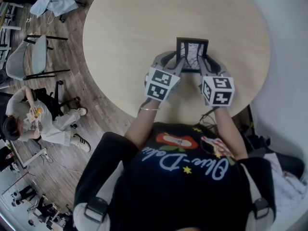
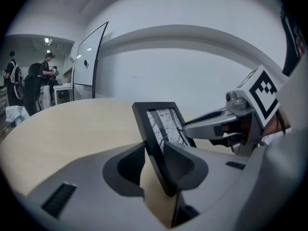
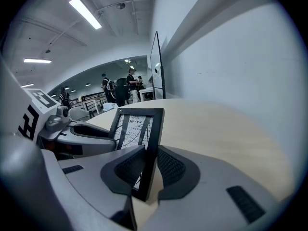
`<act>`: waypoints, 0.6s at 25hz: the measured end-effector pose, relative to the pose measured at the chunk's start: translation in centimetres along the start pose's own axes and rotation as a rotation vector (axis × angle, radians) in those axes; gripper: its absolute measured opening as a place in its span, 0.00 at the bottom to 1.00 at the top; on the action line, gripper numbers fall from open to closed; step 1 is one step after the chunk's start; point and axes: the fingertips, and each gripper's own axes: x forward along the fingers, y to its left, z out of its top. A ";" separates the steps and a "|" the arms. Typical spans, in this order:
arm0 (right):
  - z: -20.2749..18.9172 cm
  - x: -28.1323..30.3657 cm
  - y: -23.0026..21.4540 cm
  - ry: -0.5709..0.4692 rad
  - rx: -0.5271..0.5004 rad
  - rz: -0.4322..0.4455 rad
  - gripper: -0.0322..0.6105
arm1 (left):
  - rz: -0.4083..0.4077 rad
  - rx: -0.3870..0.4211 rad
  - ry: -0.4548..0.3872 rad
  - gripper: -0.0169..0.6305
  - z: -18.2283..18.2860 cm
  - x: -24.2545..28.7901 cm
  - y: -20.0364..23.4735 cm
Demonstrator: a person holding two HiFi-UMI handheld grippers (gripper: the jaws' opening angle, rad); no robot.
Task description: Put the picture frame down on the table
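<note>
A black picture frame (image 1: pixel 192 56) stands upright, or nearly so, over the near half of a round, pale wooden table (image 1: pixel 144 18). Its printed face (dark lines on white) is turned toward the person holding the tools.

The left gripper (image 2: pixel 159 163) has its jaws closed on the lower part of the frame's left edge. Its dark pads (image 2: pixel 127 165) sit against the front and the back of the black moulding. The right gripper (image 3: pixel 150 170) clamps the opposite edge in the same way, again low down, and its ribbed inner faces show clearly in the right gripper view. In each gripper view the other gripper reaches in from the side to meet the frame.

The tabletop shows directly under the frame's bottom corner. Whether the lower edge touches the wood cannot be told from any view.

Off the table, to the left in the head view, a person (image 1: pixel 29 117) sits on the wooden floor (image 1: pixel 91 100) near a grey chair (image 1: pixel 29 57). In the left gripper view a whiteboard (image 2: pixel 89 57) stands beyond the far rim, with other people (image 2: pixel 36 83) standing farther back.
</note>
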 end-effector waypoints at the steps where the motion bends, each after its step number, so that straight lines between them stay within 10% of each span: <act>1: -0.1 0.2 -0.1 0.002 -0.001 -0.001 0.17 | -0.003 -0.006 0.003 0.18 -0.1 0.2 0.1; 15: -1.1 2.2 -0.6 0.043 0.019 -0.012 0.17 | 0.022 -0.055 0.050 0.19 -1.2 1.7 1.1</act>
